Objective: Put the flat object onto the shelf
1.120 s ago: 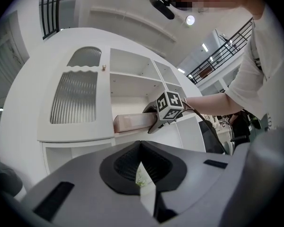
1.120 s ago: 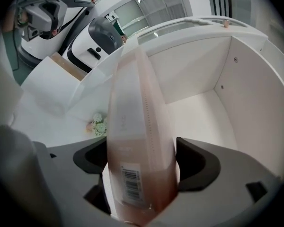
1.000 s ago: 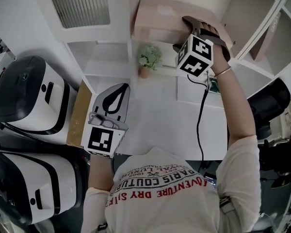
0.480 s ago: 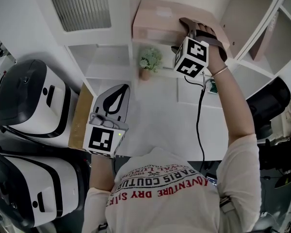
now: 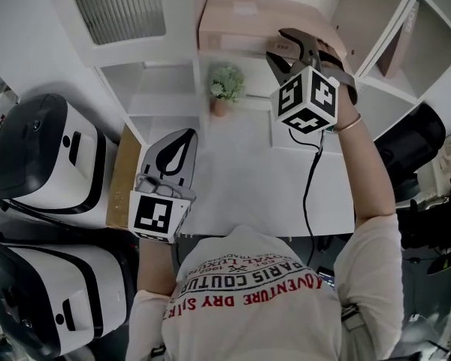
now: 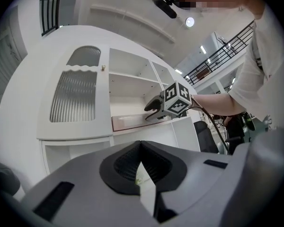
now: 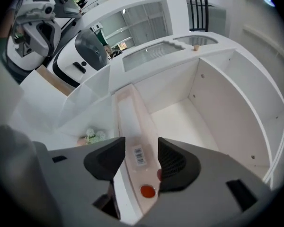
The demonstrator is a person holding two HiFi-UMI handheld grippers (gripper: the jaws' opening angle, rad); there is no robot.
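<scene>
The flat pink box point(image 5: 240, 25) lies on the white cabinet's shelf point(image 7: 180, 122); its barcode label and a red sticker show in the right gripper view point(image 7: 132, 126). My right gripper point(image 5: 286, 51) hovers at the box's near end. Its jaws are closing, with the box's edge seen between them point(image 7: 141, 152), and the pads do not press on it. My left gripper point(image 5: 182, 138) rests low over the counter at the left, jaws shut with nothing in them point(image 6: 141, 148). From the left gripper view the box point(image 6: 128, 122) lies on the shelf beside the right gripper.
A small potted plant point(image 5: 224, 89) stands in the recess under the box's shelf. Two large white machines point(image 5: 45, 153) point(image 5: 52, 292) flank the left side beside a wooden board point(image 5: 122, 175). A black cable point(image 5: 310, 179) hangs from the right gripper across the white counter point(image 5: 240, 186).
My right gripper has drawn back from the box, a little down and to the right. The box stays on the shelf. The left gripper has hardly moved.
</scene>
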